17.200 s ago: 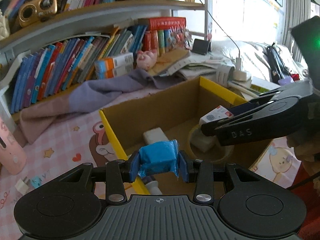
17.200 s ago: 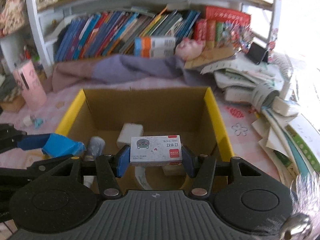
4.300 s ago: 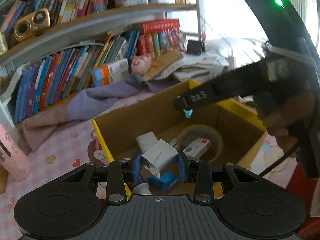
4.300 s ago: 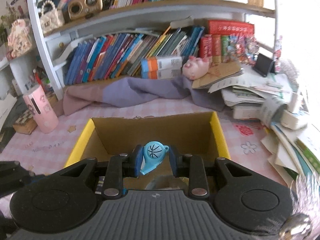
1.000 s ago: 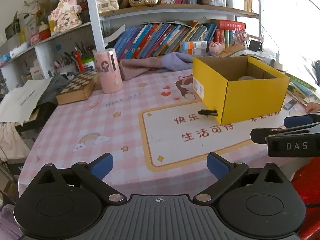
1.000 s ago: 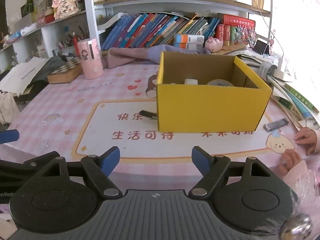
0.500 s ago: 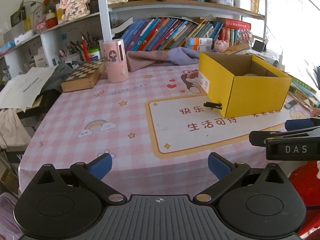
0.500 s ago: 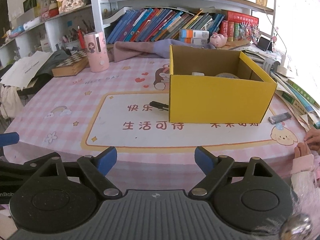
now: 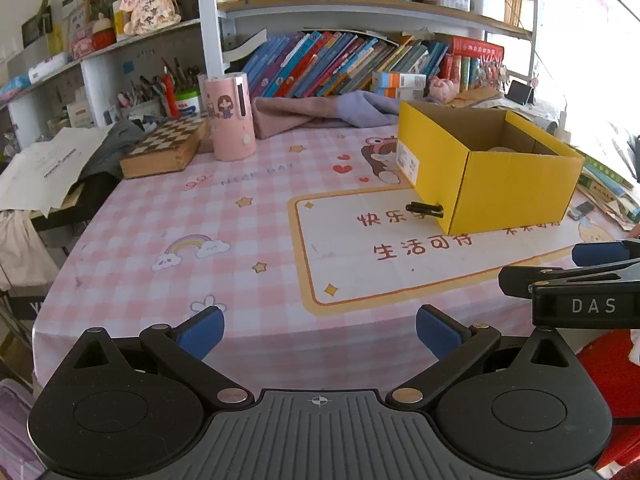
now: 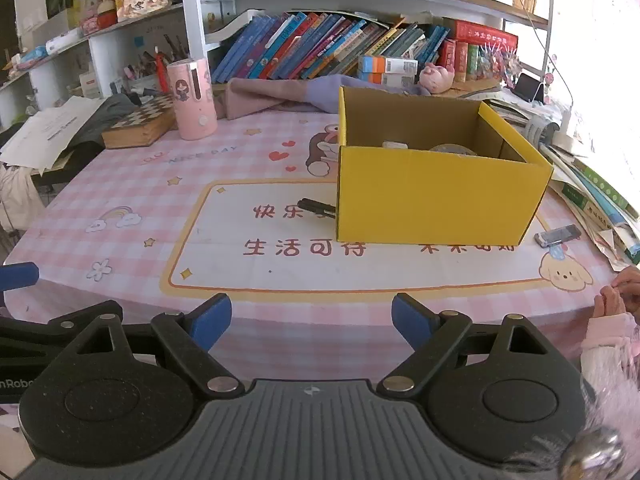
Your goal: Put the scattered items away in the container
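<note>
In the left wrist view, the left gripper (image 9: 320,330) has its jaws wide apart with nothing between them, above the near edge of the pink checked worktop (image 9: 168,216). The yellow cardboard box (image 9: 512,196) stands far right, a black pen (image 9: 425,209) touching its corner.

In the right wrist view, the right gripper (image 10: 311,316) also has empty jaws, wide apart. A small grey flat stick (image 10: 557,235) lies right of the box.

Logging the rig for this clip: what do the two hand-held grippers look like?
Both are black plastic: a ribbed grey-black body, two round discs, silver-riveted linkage arms, blue pads. The left hand-held gripper matches the right hand-held gripper; the right one's side reads "DAS" in white.
</note>
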`<state>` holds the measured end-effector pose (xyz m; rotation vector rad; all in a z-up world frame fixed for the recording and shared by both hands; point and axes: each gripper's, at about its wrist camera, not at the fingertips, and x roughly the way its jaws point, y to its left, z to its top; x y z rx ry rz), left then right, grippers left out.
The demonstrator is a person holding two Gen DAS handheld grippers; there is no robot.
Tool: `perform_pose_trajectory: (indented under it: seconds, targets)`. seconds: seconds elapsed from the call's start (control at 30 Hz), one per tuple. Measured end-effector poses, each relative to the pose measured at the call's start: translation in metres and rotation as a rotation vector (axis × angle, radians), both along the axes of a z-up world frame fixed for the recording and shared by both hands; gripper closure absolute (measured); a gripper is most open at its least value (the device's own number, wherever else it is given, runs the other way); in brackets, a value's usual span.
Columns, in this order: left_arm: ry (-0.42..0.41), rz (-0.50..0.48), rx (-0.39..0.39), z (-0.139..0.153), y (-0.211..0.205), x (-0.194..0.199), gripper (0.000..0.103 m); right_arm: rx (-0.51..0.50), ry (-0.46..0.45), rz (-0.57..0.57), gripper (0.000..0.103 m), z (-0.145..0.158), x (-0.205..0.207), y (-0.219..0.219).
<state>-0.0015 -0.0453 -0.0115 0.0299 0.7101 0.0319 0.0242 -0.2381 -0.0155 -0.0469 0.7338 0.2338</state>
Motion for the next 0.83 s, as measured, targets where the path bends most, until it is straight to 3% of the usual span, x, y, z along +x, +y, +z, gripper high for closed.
perform_pose_trajectory:
  seconds: [0.83]
  targets:
    - [0.013,-0.002,-0.016,-0.0043,0.0026,0.0045,0.000,-0.005,0.005,0.007,0.015,-0.0017,0.0014,0.0020]
